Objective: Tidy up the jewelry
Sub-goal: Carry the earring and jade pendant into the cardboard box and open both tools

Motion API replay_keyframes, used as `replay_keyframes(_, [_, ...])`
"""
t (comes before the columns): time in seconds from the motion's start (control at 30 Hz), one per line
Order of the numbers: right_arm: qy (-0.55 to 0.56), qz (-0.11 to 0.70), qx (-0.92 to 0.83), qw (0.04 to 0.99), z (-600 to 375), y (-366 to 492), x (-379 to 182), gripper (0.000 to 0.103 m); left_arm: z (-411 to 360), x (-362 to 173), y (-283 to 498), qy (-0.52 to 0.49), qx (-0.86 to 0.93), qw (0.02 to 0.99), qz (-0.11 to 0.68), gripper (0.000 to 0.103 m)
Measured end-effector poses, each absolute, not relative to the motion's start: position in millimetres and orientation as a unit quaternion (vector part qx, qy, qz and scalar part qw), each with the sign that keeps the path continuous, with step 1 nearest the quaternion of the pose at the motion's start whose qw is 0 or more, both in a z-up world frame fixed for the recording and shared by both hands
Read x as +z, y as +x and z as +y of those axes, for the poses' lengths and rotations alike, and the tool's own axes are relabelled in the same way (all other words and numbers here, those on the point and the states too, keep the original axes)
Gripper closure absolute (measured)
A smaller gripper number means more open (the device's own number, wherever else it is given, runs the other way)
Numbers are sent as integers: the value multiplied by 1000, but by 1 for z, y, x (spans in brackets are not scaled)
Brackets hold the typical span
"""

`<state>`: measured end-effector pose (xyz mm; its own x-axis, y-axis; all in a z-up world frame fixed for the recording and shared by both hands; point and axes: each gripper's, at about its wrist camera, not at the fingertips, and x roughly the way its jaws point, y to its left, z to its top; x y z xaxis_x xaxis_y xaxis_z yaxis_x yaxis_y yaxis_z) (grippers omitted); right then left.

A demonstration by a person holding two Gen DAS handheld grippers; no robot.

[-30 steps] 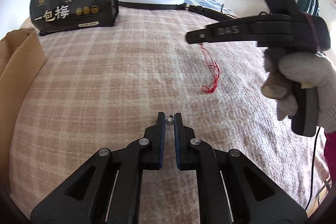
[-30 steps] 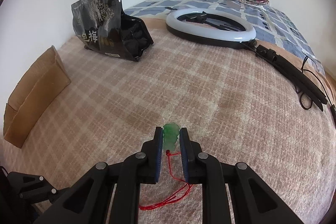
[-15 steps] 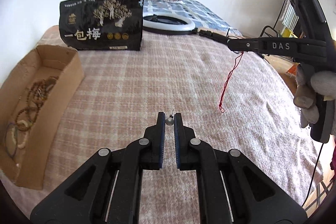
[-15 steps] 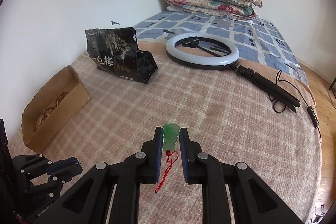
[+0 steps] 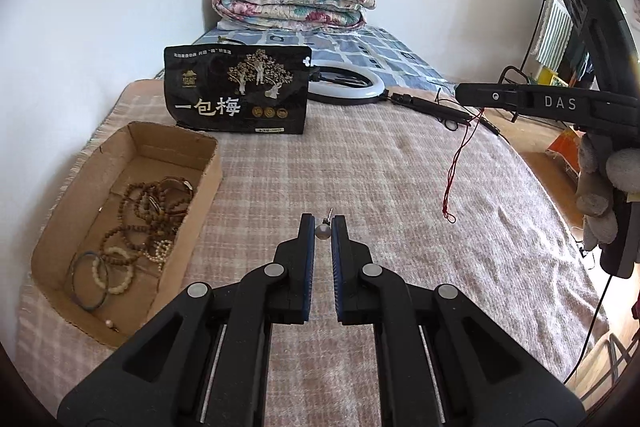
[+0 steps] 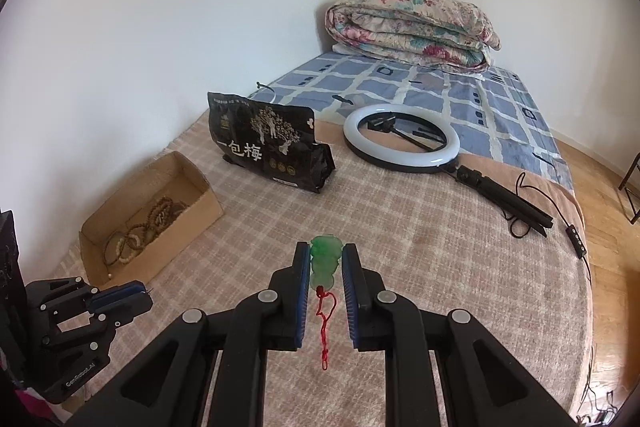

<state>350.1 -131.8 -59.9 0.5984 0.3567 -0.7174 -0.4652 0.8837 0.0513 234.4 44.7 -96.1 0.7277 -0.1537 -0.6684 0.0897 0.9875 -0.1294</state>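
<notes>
Two black grippers hang above the bed's pink checked blanket (image 6: 420, 239). The left gripper (image 5: 322, 227) pinches a small silver pearl stud earring (image 5: 322, 231); the right gripper (image 6: 326, 263) clasps a green jade pendant (image 6: 325, 261) with a dangling red cord (image 6: 325, 327). The open brown cardboard box (image 5: 210, 167) of bead bracelets (image 5: 148, 211) sits at the bed's left edge by the white wall. Broad bare blanket lies between it and the black snack bag (image 6: 272, 151), white ring light (image 6: 402, 139) and folded floral quilt (image 6: 412, 27) farther back.

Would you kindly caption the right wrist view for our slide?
Right gripper clamps a green carved pendant on red cord above the plaid blanket.
</notes>
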Motion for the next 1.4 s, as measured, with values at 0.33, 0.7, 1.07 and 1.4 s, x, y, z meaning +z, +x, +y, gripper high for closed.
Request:
replay_keyframes(0.33, [-66,378,262,886,-81,331,-49,89,99,-73,217,-55,-39,937,342,97])
replay_keyframes(0.7, [-64,369,311,874,-9,327,-46,89,173,-69,211,-75,7,938,338,97])
replay_keyframes(1.07, [-60,369,359,855,59,321,-55,89,245,-76,218,-108,51,930,348,97])
replay_keyframes(1.4, [-57,371,392,840,98,313,-62,89,267,-97,225,-113,65,919,372,97])
